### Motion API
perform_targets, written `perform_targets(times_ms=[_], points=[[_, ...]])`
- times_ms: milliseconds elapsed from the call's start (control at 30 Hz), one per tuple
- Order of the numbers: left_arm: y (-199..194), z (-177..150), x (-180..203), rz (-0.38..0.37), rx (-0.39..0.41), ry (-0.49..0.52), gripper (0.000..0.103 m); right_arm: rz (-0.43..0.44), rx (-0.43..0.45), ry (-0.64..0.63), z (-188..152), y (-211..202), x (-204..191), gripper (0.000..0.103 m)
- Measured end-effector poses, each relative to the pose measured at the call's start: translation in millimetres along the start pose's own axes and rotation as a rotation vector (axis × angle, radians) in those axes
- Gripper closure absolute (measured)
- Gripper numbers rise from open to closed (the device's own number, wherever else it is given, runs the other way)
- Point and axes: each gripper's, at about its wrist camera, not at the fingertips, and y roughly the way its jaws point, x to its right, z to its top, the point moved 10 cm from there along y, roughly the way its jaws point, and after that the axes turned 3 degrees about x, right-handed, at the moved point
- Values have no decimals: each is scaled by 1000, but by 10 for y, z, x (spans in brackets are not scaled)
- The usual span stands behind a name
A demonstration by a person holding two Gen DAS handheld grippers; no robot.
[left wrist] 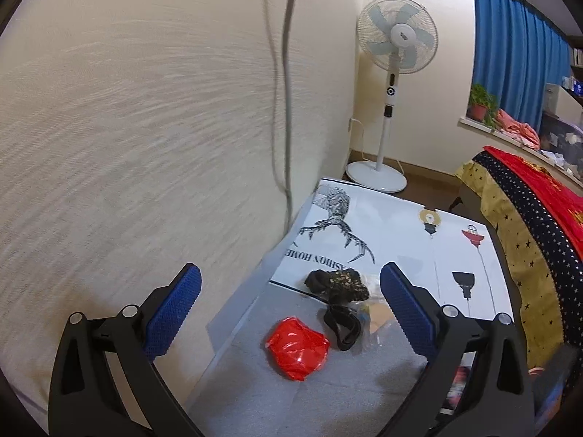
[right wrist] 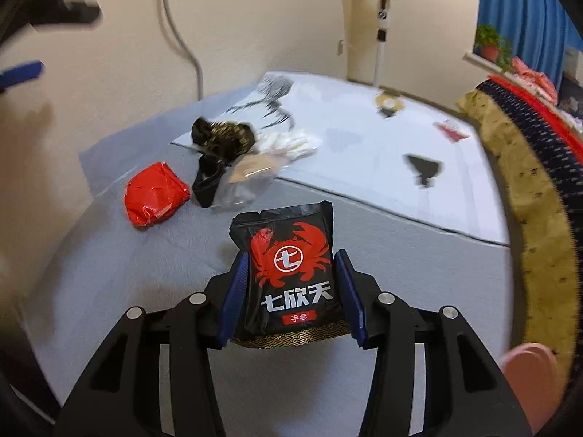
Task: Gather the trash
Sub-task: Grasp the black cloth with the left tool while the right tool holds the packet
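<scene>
My right gripper (right wrist: 291,266) is shut on a black packet with a red crab print (right wrist: 289,262), held upright above the grey mat (right wrist: 145,291). Beyond it lie a crumpled red wrapper (right wrist: 155,195), a dark patterned wrapper (right wrist: 222,136), a black strip (right wrist: 206,182) and a clear plastic bag (right wrist: 262,164). My left gripper (left wrist: 289,291) is open and hovers over the mat, with the red wrapper (left wrist: 297,351), the black strip (left wrist: 342,327) and the dark patterned wrapper (left wrist: 337,284) lying between and beyond its blue pads (left wrist: 171,317).
A white printed board (left wrist: 400,233) covers the far part of the table. A white wall with a hanging cable (left wrist: 288,109) runs along the left. A standing fan (left wrist: 395,36) stands in the corner. A starred red and yellow blanket (left wrist: 528,233) lies at the right.
</scene>
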Motion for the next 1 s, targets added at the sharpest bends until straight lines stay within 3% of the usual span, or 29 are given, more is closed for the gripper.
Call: perform_targets(times_ms=[233, 433, 600, 700, 833, 1000], points=[[235, -67, 261, -78, 33, -42, 8, -116, 60, 24, 84, -1027, 745, 54], [761, -294, 632, -143, 13, 65, 8, -177, 83, 108, -81, -1582, 1281, 54], [1261, -498, 599, -75, -30, 40, 8, -206, 69, 177, -223, -1541, 1608, 54], [1404, -563, 622, -82, -23, -8, 8, -220, 48, 161, -298, -1495, 1679, 54], [1544, -639, 689, -85, -18, 12, 8, -223, 24, 142, -362, -1432, 1722, 54], [1730, -775, 666, -121, -95, -32, 31, -217, 9, 136, -391, -1389, 1708, 53]])
